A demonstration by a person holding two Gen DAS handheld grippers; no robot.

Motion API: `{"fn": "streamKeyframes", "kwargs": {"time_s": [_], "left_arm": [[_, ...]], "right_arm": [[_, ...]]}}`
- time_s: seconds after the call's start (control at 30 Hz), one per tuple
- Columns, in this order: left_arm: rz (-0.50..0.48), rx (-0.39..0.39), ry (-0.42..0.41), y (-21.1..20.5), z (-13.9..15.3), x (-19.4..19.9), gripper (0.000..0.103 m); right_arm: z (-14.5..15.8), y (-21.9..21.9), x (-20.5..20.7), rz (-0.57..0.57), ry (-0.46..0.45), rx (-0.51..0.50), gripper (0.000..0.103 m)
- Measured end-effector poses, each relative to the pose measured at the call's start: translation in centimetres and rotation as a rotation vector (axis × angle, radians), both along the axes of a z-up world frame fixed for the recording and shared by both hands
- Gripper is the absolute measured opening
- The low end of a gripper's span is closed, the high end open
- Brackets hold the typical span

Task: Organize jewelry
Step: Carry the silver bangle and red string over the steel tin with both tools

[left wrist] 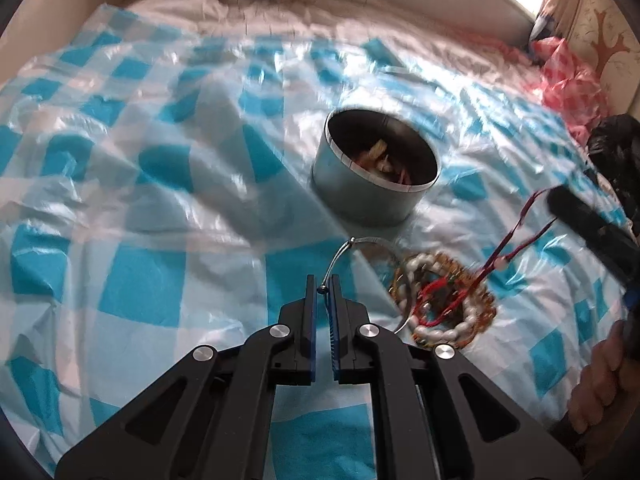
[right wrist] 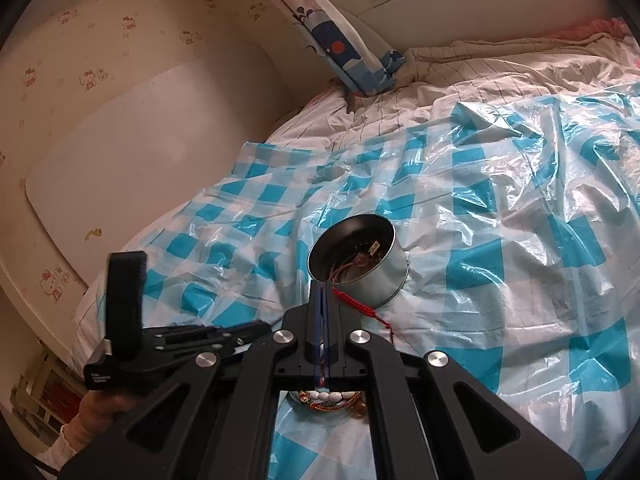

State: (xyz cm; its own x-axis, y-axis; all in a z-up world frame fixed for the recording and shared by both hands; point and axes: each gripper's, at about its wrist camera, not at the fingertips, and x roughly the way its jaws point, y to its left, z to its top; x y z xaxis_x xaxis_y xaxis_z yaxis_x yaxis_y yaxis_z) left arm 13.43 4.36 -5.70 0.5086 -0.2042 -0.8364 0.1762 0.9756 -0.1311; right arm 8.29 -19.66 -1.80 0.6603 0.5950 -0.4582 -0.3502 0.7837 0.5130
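My left gripper (left wrist: pixel 323 289) is pinched shut on a thin silver wire bangle (left wrist: pixel 340 254), which arcs up from between the pads and curves down toward the heap of jewelry (left wrist: pixel 442 304): white bead bracelets, amber beads and red thread lying on the blue-checked plastic sheet (left wrist: pixel 140 288). My right gripper (right wrist: pixel 322 292) is clamped on a red cord (right wrist: pixel 356 306) trailing back down to that heap. The round metal tin (left wrist: pixel 374 168) stands just beyond the heap, with a few pieces already inside.
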Motion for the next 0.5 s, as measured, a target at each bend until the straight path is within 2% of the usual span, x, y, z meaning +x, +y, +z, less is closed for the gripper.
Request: {"fn": "streamKeyframes", "kwargs": {"time_s": [0.07, 0.2, 0.27, 0.37, 0.43, 0.47, 0.5], "left_arm": [[-0.002, 0.014, 0.020, -0.1, -0.5, 0.2, 0.005], [0.012, 0.030, 0.003, 0.1, -0.6, 0.6, 0.009], [0.018, 0.035, 0.000, -0.1, -0.7, 0.9, 0.021], [0.007, 0.053, 0.002, -0.7, -1.2, 1.2, 0.032], [0.003, 0.066, 0.017, -1.0, -1.7, 1.4, 0.031], [0.000, 0.060, 0.033, -1.1, -1.9, 1.5, 0.016], [-0.006, 0.062, 0.035, -1.1, -1.9, 1.5, 0.011]], "right_arm": [[0.0, 0.1, 0.0, 0.001, 0.001, -0.003, 0.002], [-0.1, 0.3, 0.0, 0.003, 0.004, -0.003, 0.002], [-0.1, 0.4, 0.0, 0.007, 0.005, -0.005, 0.002], [-0.2, 0.5, 0.1, 0.013, 0.005, -0.007, 0.002], [-0.2, 0.5, 0.2, 0.014, 0.007, -0.004, 0.002], [-0.2, 0.5, 0.2, 0.013, 0.007, -0.003, 0.002], [-0.2, 0.5, 0.2, 0.013, 0.006, -0.003, 0.002]]}}
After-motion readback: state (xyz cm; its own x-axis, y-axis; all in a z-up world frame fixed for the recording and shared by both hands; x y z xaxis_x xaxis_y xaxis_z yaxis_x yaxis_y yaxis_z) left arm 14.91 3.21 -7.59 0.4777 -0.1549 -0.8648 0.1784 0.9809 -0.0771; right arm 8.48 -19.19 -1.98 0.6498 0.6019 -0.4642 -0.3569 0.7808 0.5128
